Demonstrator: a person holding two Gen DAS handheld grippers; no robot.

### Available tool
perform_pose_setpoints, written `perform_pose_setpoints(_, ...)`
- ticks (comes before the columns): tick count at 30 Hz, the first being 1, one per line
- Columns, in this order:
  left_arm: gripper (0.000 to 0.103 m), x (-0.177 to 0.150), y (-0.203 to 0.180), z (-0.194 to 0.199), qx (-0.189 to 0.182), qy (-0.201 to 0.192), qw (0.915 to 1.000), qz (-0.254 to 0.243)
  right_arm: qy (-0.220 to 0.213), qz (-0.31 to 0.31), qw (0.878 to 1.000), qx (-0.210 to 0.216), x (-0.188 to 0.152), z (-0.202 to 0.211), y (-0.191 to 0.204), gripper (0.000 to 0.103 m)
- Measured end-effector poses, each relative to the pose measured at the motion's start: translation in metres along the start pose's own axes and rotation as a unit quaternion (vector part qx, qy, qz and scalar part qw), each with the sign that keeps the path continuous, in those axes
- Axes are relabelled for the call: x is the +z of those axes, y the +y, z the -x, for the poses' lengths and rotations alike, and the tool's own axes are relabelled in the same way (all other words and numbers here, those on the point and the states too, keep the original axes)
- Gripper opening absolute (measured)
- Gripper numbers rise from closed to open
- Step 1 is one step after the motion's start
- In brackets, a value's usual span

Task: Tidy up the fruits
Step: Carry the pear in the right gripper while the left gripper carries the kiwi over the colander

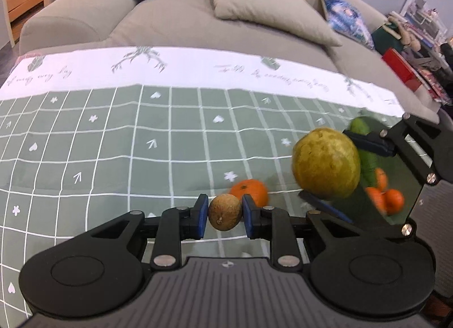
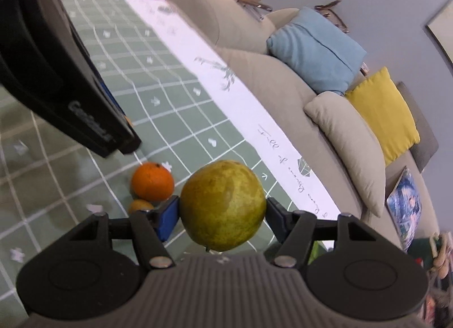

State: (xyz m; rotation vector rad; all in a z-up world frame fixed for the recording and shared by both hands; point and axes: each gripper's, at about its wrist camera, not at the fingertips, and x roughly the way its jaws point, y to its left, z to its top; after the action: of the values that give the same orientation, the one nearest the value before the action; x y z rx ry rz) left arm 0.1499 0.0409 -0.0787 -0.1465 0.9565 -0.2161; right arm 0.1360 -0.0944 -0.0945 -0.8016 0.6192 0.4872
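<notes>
My left gripper (image 1: 225, 213) is shut on a small brown round fruit (image 1: 225, 212), held above the green checked tablecloth (image 1: 113, 144). An orange (image 1: 250, 191) lies on the cloth just behind it. My right gripper (image 2: 222, 212) is shut on a large yellow-green pear (image 2: 222, 205); the pear also shows in the left wrist view (image 1: 327, 163), held in the air at right. In the right wrist view the orange (image 2: 152, 185) lies on the cloth left of the pear, with a smaller orange-brown fruit (image 2: 140, 205) partly hidden beside it. The left gripper's black body (image 2: 56, 67) fills the upper left.
A mirror-like panel (image 1: 388, 183) on the right gripper reflects oranges and green fruit. A grey sofa (image 1: 175, 22) with blue, yellow and beige cushions stands behind the table. Cluttered shelves (image 1: 419, 45) stand at far right. The cloth has a white border (image 1: 198, 67) at the far edge.
</notes>
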Motion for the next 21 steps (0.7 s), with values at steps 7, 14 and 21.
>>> perform_pose_setpoints(7, 0.028, 0.007, -0.04, 0.022, -0.031, -0.013, 0.9989, -0.031, -0.004, -0.074, 0.997, 0.022, -0.021, 0.039, -0.032, 0.062)
perform_pose_setpoints(14, 0.028, 0.011, -0.091, 0.02, -0.06, -0.014, 0.9948, -0.081, 0.029, -0.15, 0.988, 0.037, -0.07, 0.054, -0.076, 0.062)
perform_pose_setpoints(21, 0.028, 0.013, -0.14, 0.0, -0.087, 0.0, 0.9878, -0.129, 0.049, -0.201, 0.978, 0.038, -0.112, 0.049, -0.113, 0.062)
